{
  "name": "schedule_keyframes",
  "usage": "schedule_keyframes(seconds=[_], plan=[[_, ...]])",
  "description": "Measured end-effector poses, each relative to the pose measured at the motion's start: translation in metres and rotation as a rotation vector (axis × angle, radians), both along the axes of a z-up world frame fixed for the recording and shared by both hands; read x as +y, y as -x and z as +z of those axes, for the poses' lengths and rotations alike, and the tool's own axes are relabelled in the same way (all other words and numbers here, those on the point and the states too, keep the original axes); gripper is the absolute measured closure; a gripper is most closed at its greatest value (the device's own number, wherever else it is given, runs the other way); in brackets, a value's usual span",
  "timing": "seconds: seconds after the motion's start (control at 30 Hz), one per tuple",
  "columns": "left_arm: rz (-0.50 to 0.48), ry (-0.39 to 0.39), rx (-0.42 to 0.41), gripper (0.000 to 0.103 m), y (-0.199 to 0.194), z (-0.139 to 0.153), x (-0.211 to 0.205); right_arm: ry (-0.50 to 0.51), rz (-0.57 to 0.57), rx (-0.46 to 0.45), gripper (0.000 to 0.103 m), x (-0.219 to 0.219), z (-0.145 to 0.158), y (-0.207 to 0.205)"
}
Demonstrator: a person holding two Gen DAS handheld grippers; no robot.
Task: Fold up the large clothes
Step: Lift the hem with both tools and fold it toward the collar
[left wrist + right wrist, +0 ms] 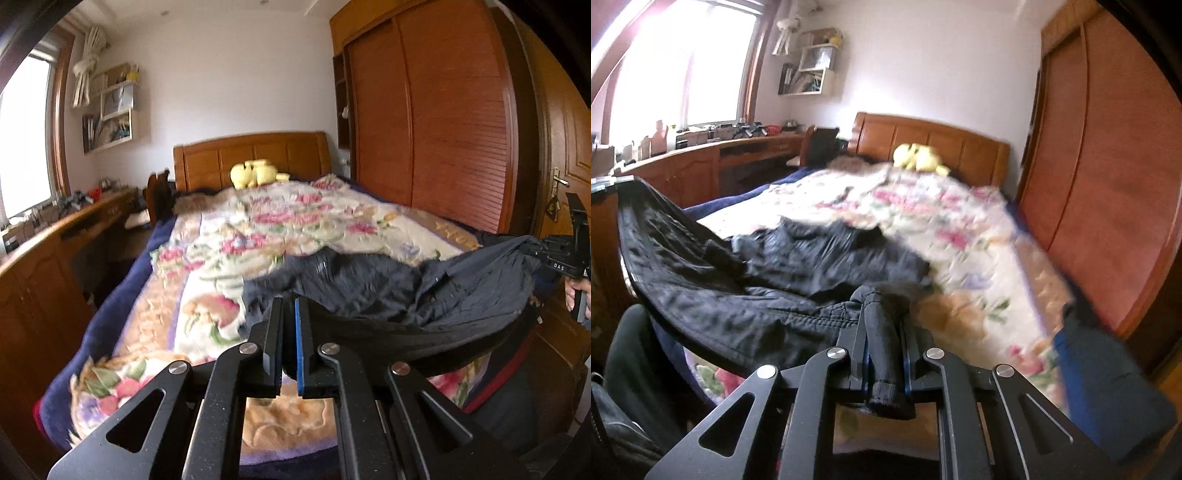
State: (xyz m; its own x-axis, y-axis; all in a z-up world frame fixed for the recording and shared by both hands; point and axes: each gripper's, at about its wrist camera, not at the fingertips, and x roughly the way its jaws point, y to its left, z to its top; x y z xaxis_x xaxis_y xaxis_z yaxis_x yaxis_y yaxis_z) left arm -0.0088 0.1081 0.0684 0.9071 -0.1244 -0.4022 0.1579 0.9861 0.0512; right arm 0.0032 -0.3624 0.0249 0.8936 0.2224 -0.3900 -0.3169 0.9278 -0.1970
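Observation:
A large black jacket hangs stretched between both grippers above the bed. In the left wrist view my left gripper is shut, with the jacket's dark hem band running into its jaws from the right. Far right in that view, my right gripper pinches the other corner, a hand below it. In the right wrist view my right gripper is shut on a ribbed black cuff of the jacket, which sags leftward and rises to the left edge.
Under the jacket lies the bed with a floral blanket, a yellow plush toy by the headboard. A wooden wardrobe and door stand to the right, a long desk under the window to the left. A blurred blue shape sits low right.

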Motion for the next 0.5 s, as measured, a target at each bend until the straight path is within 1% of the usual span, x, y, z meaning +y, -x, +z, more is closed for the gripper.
schedule_keyframes(seconds=[0.2, 0.33, 0.43, 0.47, 0.5], plan=[[-0.016, -0.001, -0.092, 0.097, 0.021, 0.038, 0.002, -0.015, -0.004, -0.089, 0.092, -0.009, 0.037, 0.042], [-0.020, 0.001, -0.135, 0.097, 0.029, 0.053, 0.002, -0.028, 0.000, -0.129, 0.092, -0.017, 0.060, 0.065], [-0.023, 0.006, -0.151, 0.097, 0.020, 0.059, 0.004, -0.026, 0.006, -0.138, 0.092, -0.021, 0.064, 0.066], [-0.023, 0.007, -0.149, 0.097, 0.017, 0.057, 0.003, -0.019, 0.003, -0.137, 0.092, -0.020, 0.060, 0.064], [-0.020, 0.010, -0.139, 0.097, 0.004, 0.054, 0.005, -0.009, 0.000, -0.133, 0.092, -0.019, 0.058, 0.056]])
